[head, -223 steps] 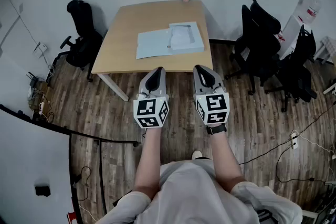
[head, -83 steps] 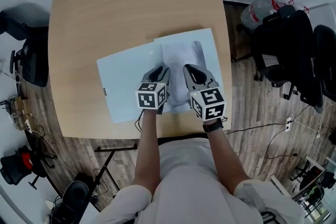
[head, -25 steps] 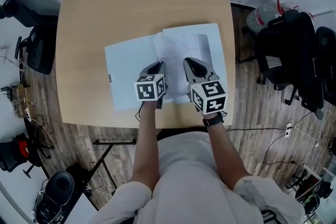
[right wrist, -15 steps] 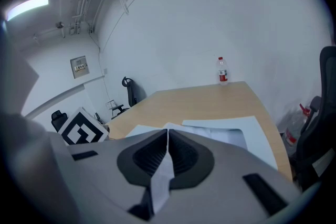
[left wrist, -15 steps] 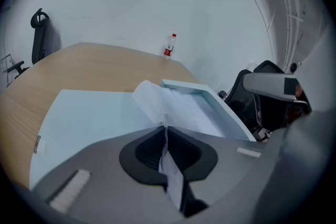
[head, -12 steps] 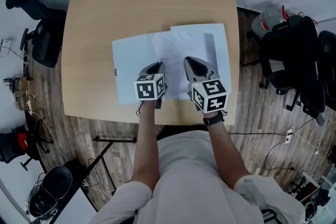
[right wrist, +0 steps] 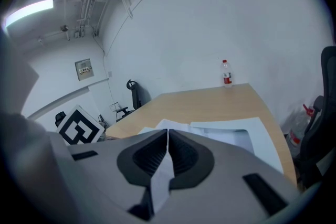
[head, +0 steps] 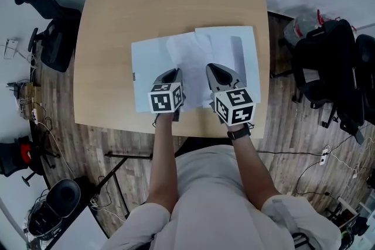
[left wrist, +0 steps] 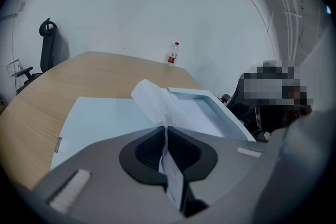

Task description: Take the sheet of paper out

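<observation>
On the table (head: 117,20), toward its near edge, the open folder (head: 146,70) lies flat, with the sheet (head: 190,58) lying across its middle and right half. Your left gripper (left wrist: 166,131) has its jaws pressed together on the sheet's near edge, and the paper rises crumpled just beyond them. Your right gripper (right wrist: 168,136) likewise pinches the sheet, jaws closed on the paper. A bottle (right wrist: 227,72) stands at the table's far edge.
</observation>
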A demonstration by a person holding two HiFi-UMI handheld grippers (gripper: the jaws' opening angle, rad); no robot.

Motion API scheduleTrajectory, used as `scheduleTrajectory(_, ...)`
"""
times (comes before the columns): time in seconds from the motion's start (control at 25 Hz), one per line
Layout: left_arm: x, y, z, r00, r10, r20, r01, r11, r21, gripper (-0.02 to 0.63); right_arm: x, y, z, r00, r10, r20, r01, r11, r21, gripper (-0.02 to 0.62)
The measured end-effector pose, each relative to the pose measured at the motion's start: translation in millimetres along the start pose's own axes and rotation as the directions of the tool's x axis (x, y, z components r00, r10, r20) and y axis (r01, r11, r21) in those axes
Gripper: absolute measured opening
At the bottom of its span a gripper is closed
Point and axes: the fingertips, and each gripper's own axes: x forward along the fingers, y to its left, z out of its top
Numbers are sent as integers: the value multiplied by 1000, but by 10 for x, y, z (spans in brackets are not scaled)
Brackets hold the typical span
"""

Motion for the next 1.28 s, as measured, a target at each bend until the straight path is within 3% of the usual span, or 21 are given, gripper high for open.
scheduleTrajectory(0.8,-687,44,439,988,42,147,-51,997,54,21,-414,278,472,992,-19,124,30,996,-83,15)
scheduleTrajectory(1.28,-1297,-241,1050,947,10,320,-46,993,107,20,-902,208,930,965,-90,247,124,984,-126,15)
